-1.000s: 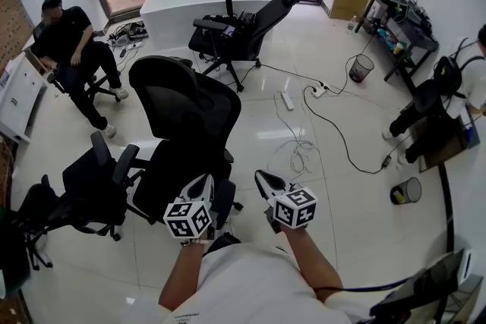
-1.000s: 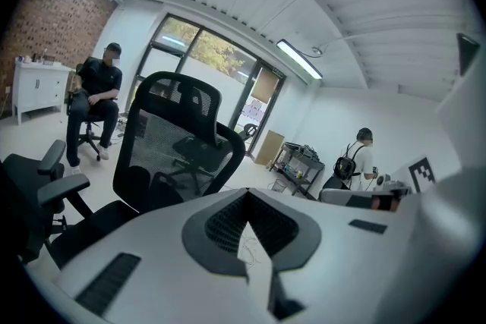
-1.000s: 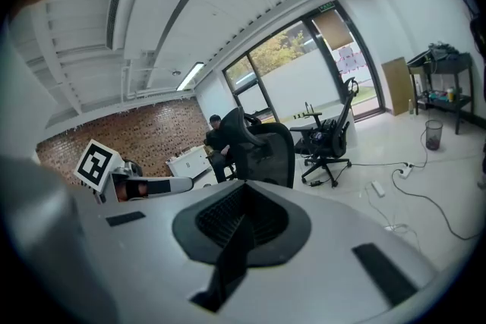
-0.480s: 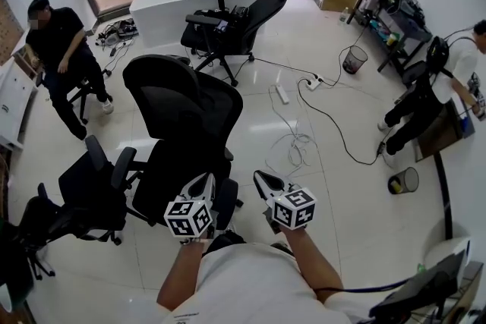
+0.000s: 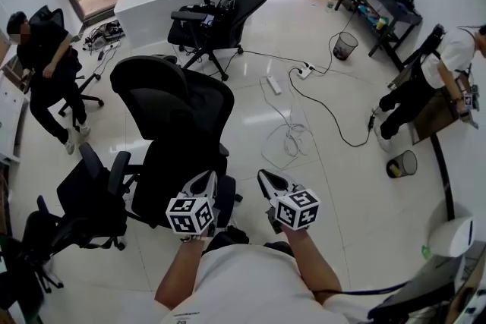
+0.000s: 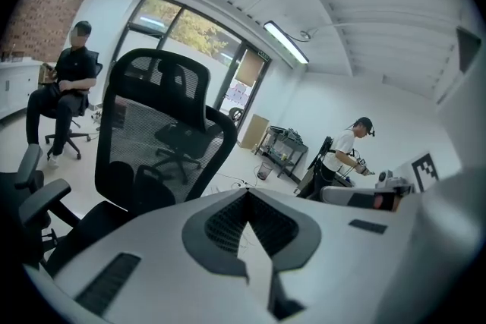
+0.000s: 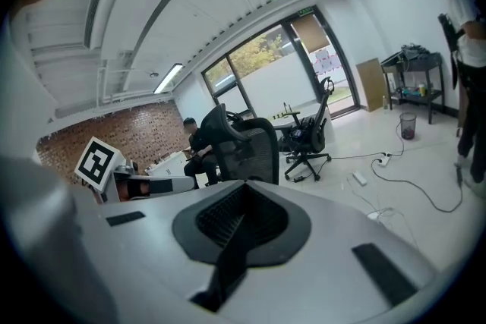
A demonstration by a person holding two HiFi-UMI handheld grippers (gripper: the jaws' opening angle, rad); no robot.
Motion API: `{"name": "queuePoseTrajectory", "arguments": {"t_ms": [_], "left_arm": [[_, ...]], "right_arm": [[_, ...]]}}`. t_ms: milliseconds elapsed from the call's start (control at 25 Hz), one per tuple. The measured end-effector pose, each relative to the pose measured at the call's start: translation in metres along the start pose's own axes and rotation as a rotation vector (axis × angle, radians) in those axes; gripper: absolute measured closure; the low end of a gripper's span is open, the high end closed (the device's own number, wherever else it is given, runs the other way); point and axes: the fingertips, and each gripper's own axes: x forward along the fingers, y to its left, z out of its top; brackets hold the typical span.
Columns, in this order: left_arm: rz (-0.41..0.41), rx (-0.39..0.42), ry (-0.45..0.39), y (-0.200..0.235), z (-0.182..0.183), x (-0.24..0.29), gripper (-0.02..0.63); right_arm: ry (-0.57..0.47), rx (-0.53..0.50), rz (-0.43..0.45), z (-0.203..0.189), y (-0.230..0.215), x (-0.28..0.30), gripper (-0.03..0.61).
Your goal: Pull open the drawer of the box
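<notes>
The black office chair (image 5: 171,125) sits slightly further left in the head view than a second ago, and the seated person (image 5: 42,64) has slid toward the left edge. The left gripper (image 5: 203,180) and right gripper (image 5: 267,180) stay low, jaws pressed together on nothing. No view shows the box.

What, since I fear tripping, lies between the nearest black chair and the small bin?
Loose cables on the floor, between chair and bin, seen in the head view.
</notes>
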Motion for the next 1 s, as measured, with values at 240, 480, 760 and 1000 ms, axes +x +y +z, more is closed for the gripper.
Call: {"name": "queuePoseTrajectory", "arguments": {"t_ms": [240, 480, 760, 1000], "left_arm": [[-0.062, 0.044, 0.024, -0.046, -0.010, 0.018, 0.612], [-0.170, 0.123, 0.045, -0.124, -0.023, 0.039, 0.612], [-0.291, 0.222, 0.086, -0.205, -0.042, 0.050, 0.612], [-0.376, 0.272, 0.119, -0.263, -0.057, 0.054, 0.612]], "right_arm": [[-0.053, 0.027, -0.044, 0.001, -0.024, -0.039, 0.591], [-0.130, 0.068, -0.173, 0.000, -0.076, -0.120, 0.591], [-0.217, 0.127, -0.256, -0.004, -0.105, -0.186, 0.591], [-0.285, 0.177, -0.324, -0.013, -0.125, -0.243, 0.591]]}}
